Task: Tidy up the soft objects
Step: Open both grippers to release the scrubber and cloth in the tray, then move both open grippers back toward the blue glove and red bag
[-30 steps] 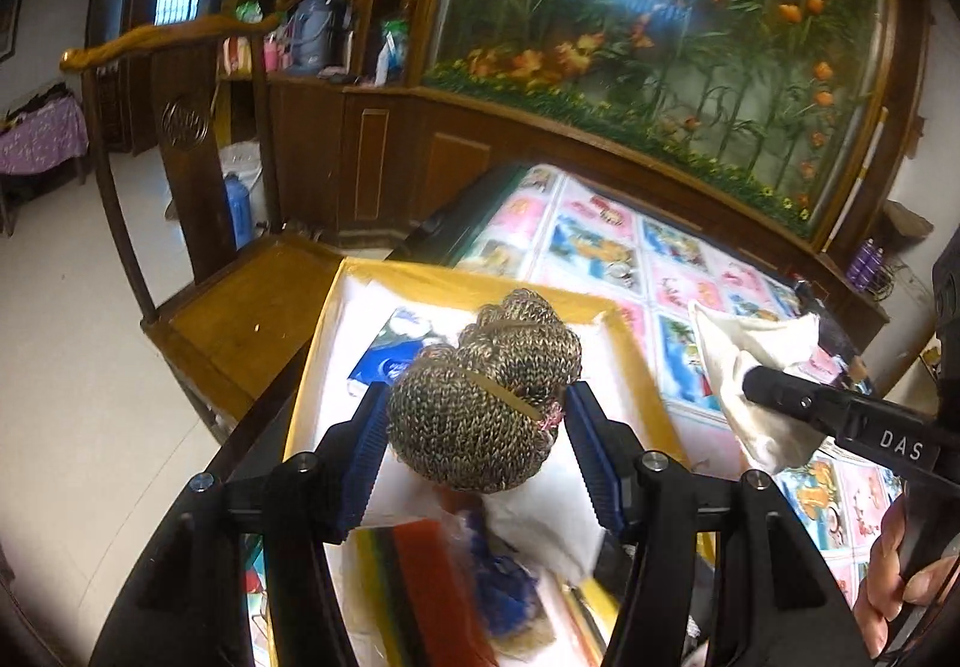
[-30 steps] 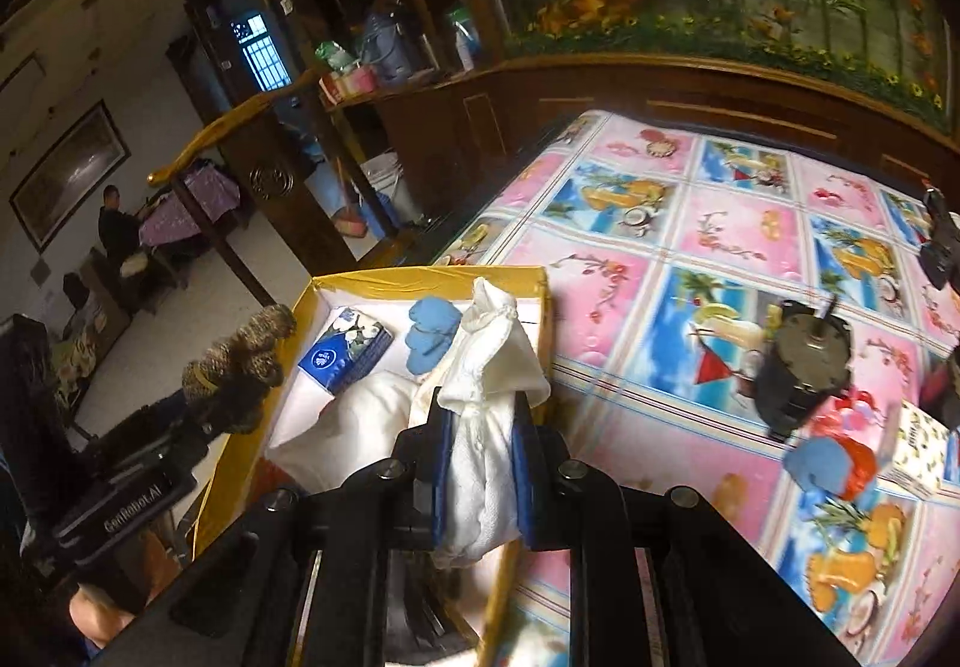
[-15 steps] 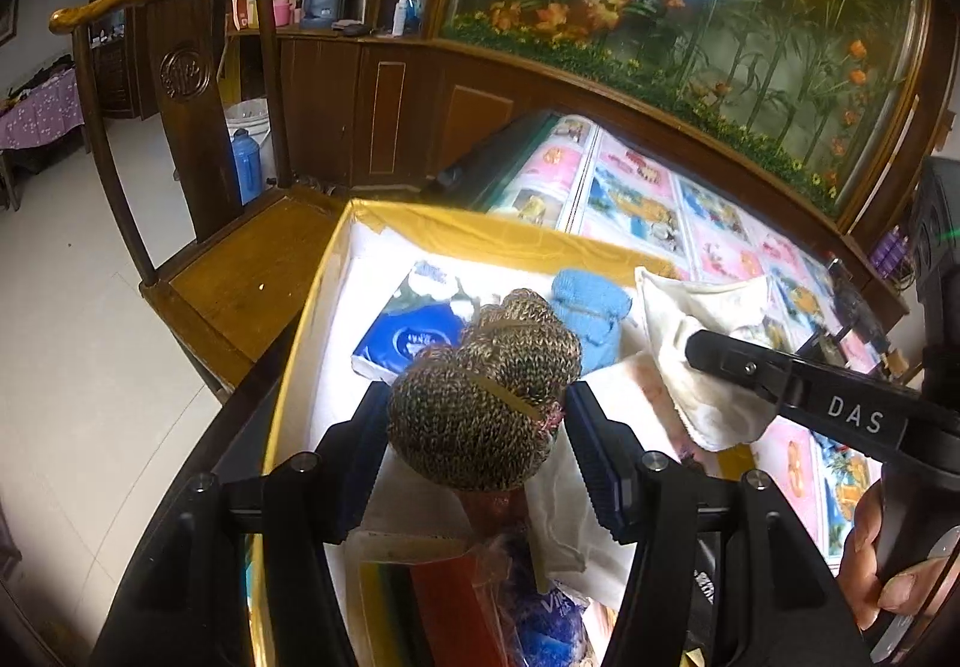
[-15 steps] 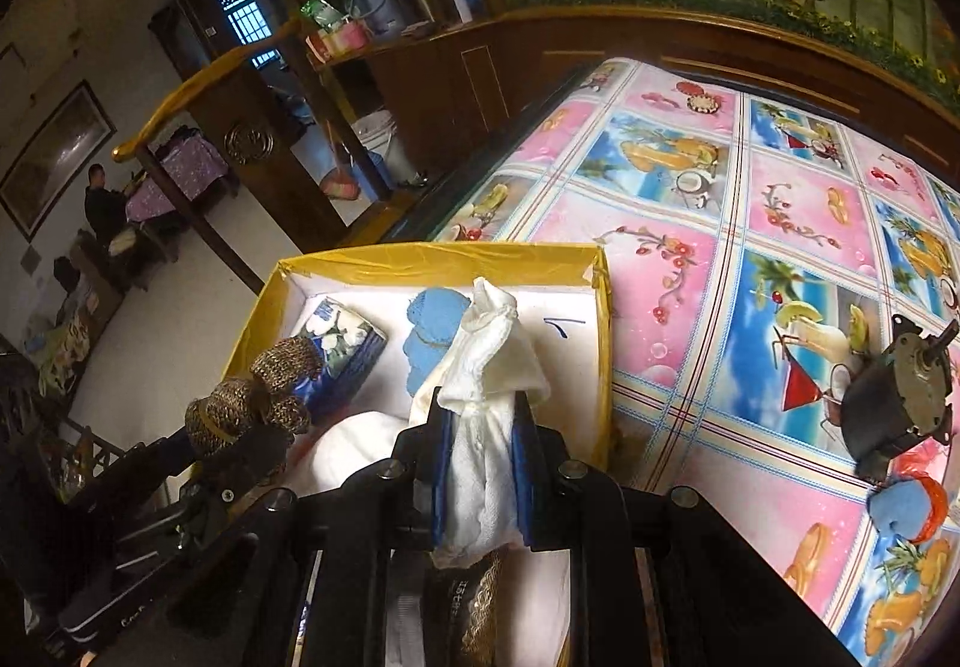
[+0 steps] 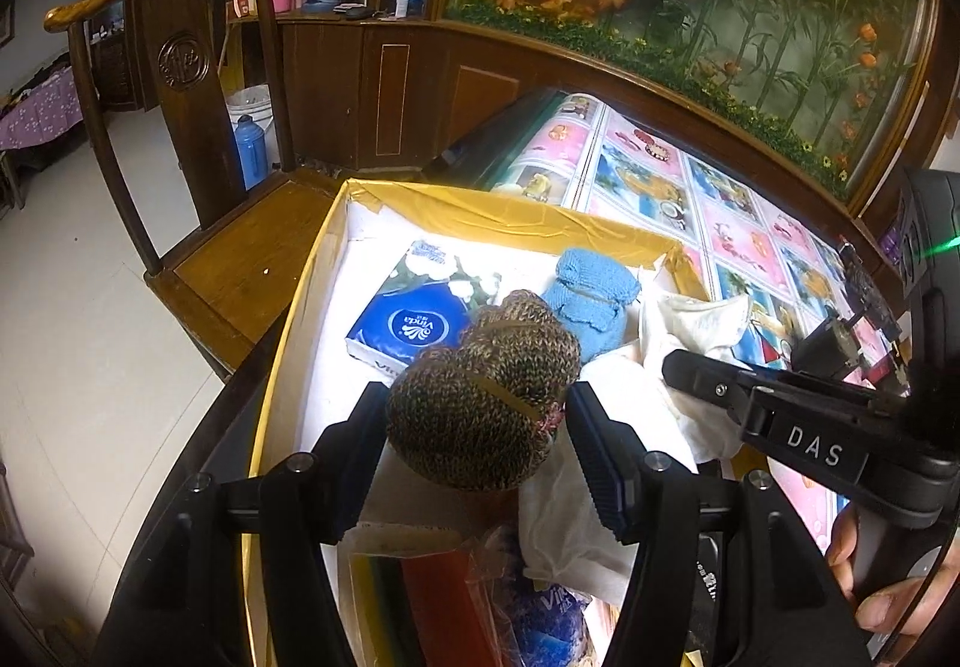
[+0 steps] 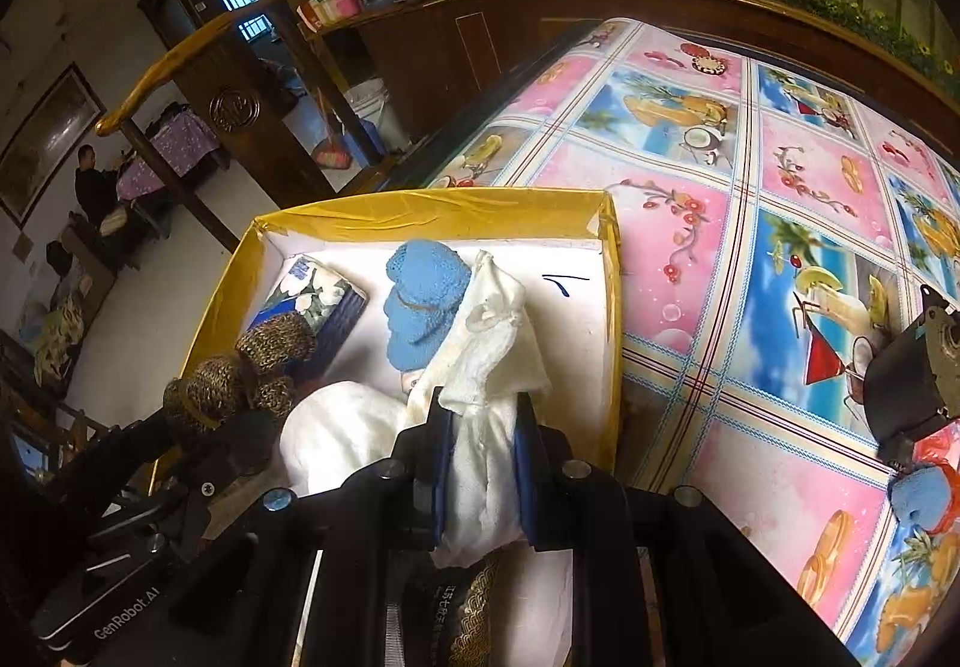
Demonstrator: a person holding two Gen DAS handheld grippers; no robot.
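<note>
**Two bundles over the yellow box**

Behind the table, a glass case of fake flowers and a carved wooden chair frame the scene; on the fruit-print tablecloth [image 6: 780,223] sits the yellow box [image 5: 480,214], already stocked with a tissue pack [image 5: 414,307] and a blue knitted piece [image 5: 591,301].

In my left gripper [image 5: 477,445] sits the brown knitted bundle [image 5: 486,391], hanging above the near half of the box. Its jaws have just eased a little wider, and a gap shows at the right pad, so I judge it barely held. My right gripper [image 6: 480,463] is clamped on the white cloth [image 6: 486,385], just inside the box's right wall.

The risk, as I judge it: the brown bundle slips early and rolls onto the colourful packets below, or the two grippers, close together, knock one another.

Long axes: brown bundle and white cloth both run away from me, toward the far wall.
</note>
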